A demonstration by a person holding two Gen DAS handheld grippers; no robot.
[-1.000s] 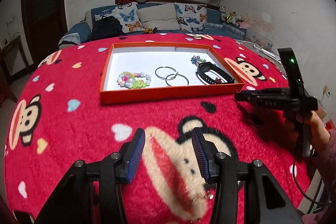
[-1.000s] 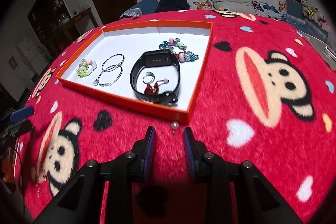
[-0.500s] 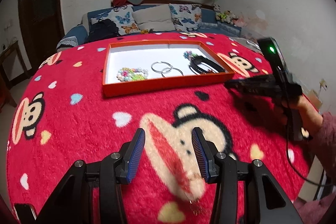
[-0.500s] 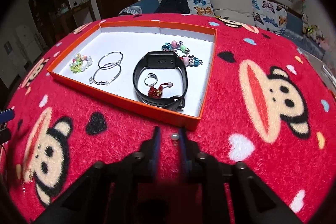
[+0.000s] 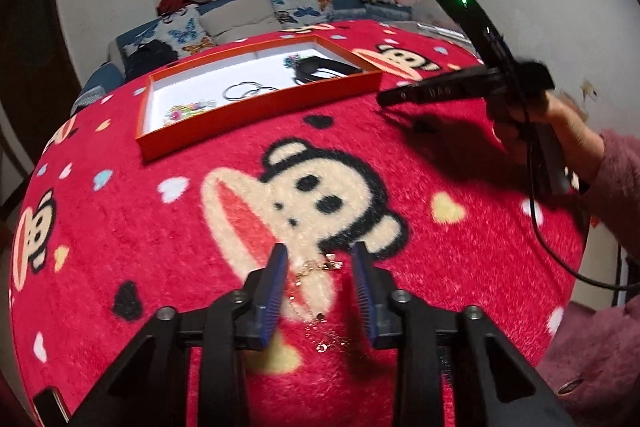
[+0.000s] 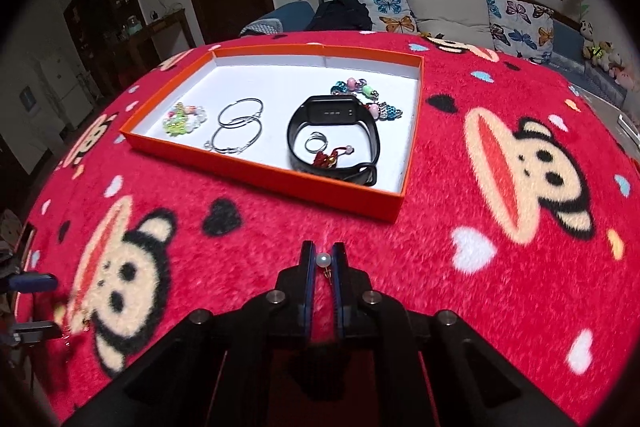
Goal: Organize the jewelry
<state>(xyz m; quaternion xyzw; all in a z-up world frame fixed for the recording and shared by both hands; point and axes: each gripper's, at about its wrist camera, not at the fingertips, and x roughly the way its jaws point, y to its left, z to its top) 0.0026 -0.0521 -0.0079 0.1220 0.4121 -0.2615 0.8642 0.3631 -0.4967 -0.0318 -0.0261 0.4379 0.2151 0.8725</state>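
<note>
The right tongs (image 6: 323, 259), low in the center of the right wrist view, are pressed together on a pearl earring (image 6: 323, 260): the white bead sits between the 2 pads near their tips, and its short gold pin hangs from it, pointing down and slightly right. The earring is just in front of the near right corner of the orange tray (image 6: 352, 199).

In the left wrist view, the left tongs (image 5: 321, 269) at the bottom center are closing with a gold chain (image 5: 316, 269) lying between the pads on the surface; the pads do not yet press it. The chain's long axis runs from the fingertips down toward the lower edge of the frame, slightly to the right, ending in a small ring.

The surface is covered by a red plush cloth (image 6: 500, 267) printed with monkey faces and hearts. Inside the white-lined tray lie a beaded bracelet (image 6: 185, 119) at its left, 2 hoop earrings (image 6: 238, 127), a black smartwatch (image 6: 334, 139) with a ring and a red charm inside its band, and a charm bracelet (image 6: 366, 95) behind it.

Beyond the surface stands a sofa (image 6: 448, 11) with butterfly cushions, a dark window above it and a dark door in the upper left. In the left wrist view a hand (image 5: 560, 131) in a pink sleeve holds the other gripper at the right.
</note>
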